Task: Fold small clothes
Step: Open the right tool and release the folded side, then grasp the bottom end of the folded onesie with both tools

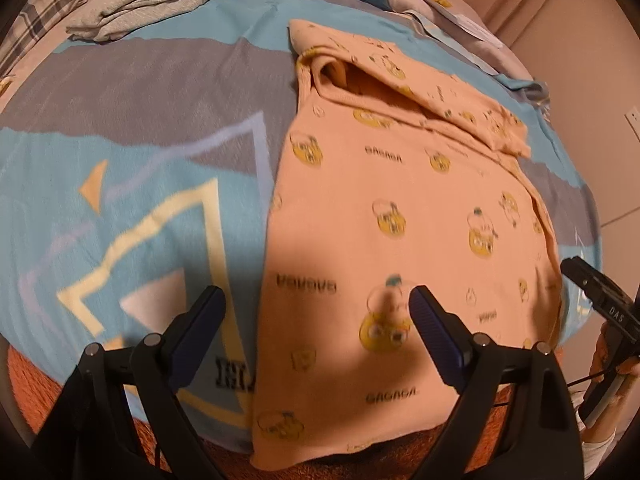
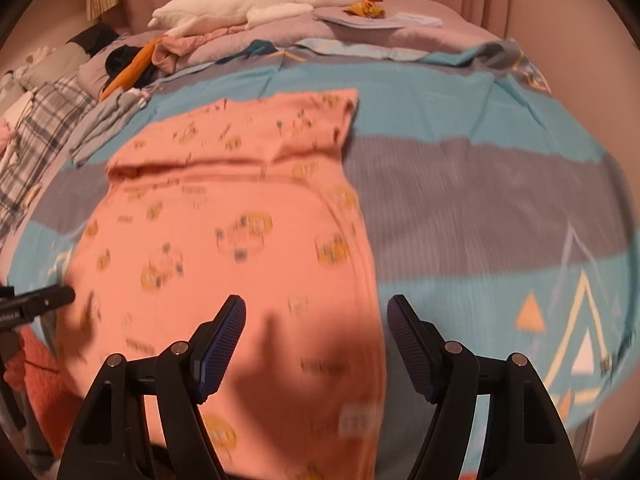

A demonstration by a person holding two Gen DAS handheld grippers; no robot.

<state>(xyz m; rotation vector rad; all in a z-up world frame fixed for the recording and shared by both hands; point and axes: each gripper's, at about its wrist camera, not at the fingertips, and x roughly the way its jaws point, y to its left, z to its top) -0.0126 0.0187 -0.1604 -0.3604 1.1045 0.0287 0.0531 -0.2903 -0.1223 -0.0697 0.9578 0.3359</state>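
Note:
A small pink top (image 1: 384,216) with yellow cartoon prints lies flat on the blue and grey bedspread (image 1: 140,128), its sleeves folded across the far end. It also shows in the right wrist view (image 2: 224,240). My left gripper (image 1: 316,300) is open and empty above the garment's near left edge. My right gripper (image 2: 316,312) is open and empty above the garment's near right edge; it shows at the right of the left wrist view (image 1: 592,288). The left gripper's tip shows at the left of the right wrist view (image 2: 44,300).
A folded grey garment (image 1: 144,0) lies at the far left. A white plush goose (image 2: 256,4), loose clothes (image 2: 132,64) and a plaid cloth (image 2: 36,128) lie at the bed's far side. An orange cover (image 1: 32,376) shows at the near edge.

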